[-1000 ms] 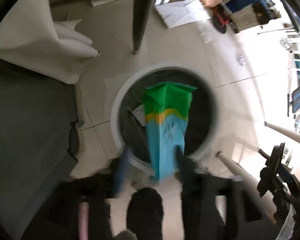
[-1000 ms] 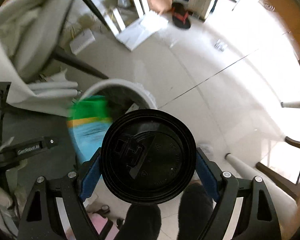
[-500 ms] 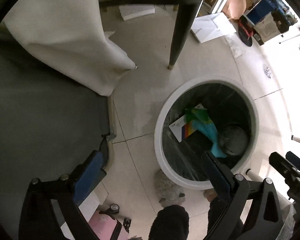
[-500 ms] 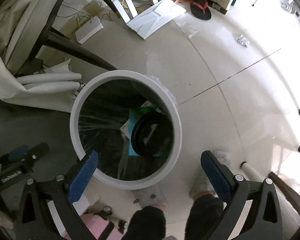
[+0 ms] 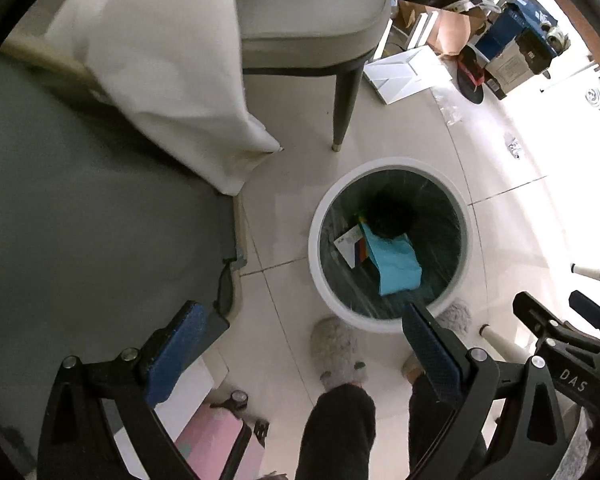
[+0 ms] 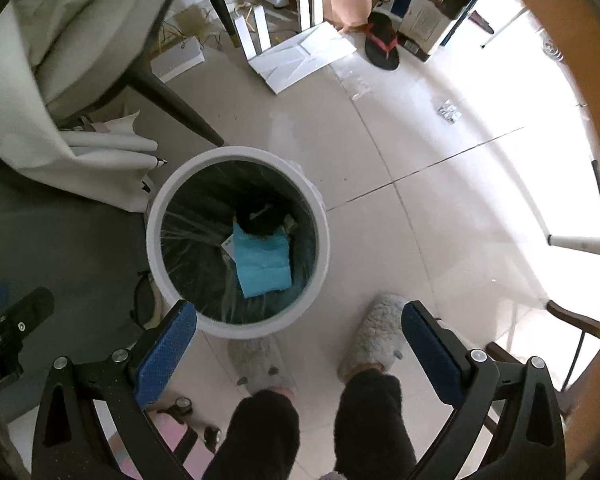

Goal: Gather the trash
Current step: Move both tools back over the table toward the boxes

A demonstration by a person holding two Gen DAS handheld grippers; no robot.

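Observation:
A round white trash bin with a dark liner stands on the tiled floor. Inside lie a blue-green packet, a black cup lid and a white card. My left gripper is open and empty, high above the floor, to the left of the bin. My right gripper is open and empty above the bin's near rim. The right gripper's body also shows at the right edge of the left wrist view.
A grey table with a white cloth is at the left. A chair stands behind the bin. Boxes and white boards lie on the far floor. The person's slippered feet are beside the bin. A pink case lies below.
Both grippers have let go: the packet and the black lid dropped into the bin. Both grippers have since risen and the left one has drawn away to the left.

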